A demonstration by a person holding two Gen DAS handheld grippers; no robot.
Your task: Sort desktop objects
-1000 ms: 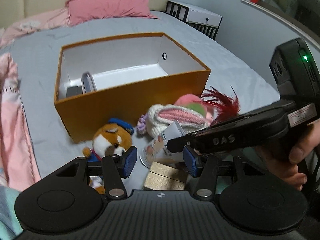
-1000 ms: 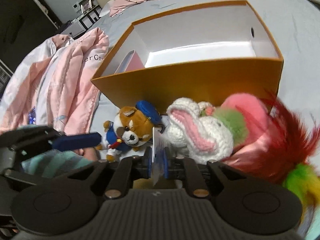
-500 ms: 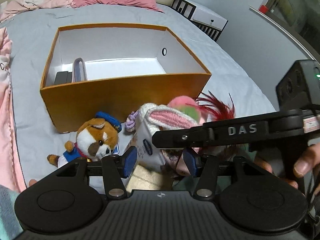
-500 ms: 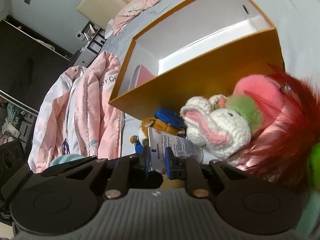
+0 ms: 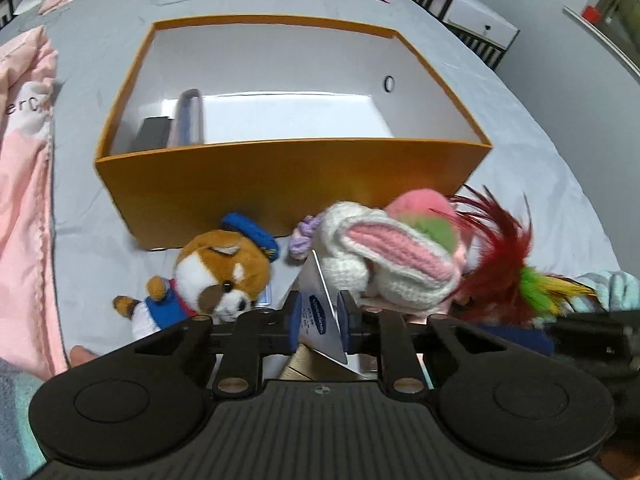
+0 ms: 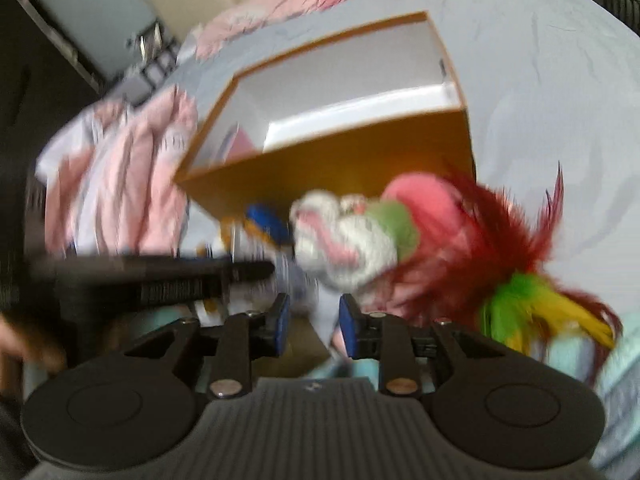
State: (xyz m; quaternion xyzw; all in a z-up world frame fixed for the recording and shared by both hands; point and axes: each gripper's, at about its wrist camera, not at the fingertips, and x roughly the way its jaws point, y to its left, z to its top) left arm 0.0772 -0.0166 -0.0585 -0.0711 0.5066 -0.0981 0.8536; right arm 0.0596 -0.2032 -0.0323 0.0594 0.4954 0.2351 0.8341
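Note:
My left gripper (image 5: 320,320) is closing its jaws, and the blue pads press on a white Vaseline tube (image 5: 318,308) held on edge above a wooden block (image 5: 308,364). In the blurred right wrist view my right gripper (image 6: 314,320) is opening its jaws. The tube's pale end (image 6: 326,310) sits loose between its pads. In front lie a fox plush (image 5: 224,276), a knitted rabbit (image 5: 384,256) and a red feather toy (image 5: 504,264). Behind them stands an open orange box (image 5: 280,176).
Inside the box, at its left end, are a dark case (image 5: 154,132) and a flat upright pouch (image 5: 188,116). A pink quilt (image 5: 24,160) lies to the left on the grey bed (image 5: 540,140). A white nightstand (image 5: 472,12) is at the back right.
The tube has passed from the right gripper's pads into the left one's. The left jaws have closed on it. The right jaws have widened and that gripper has drawn away to the right.

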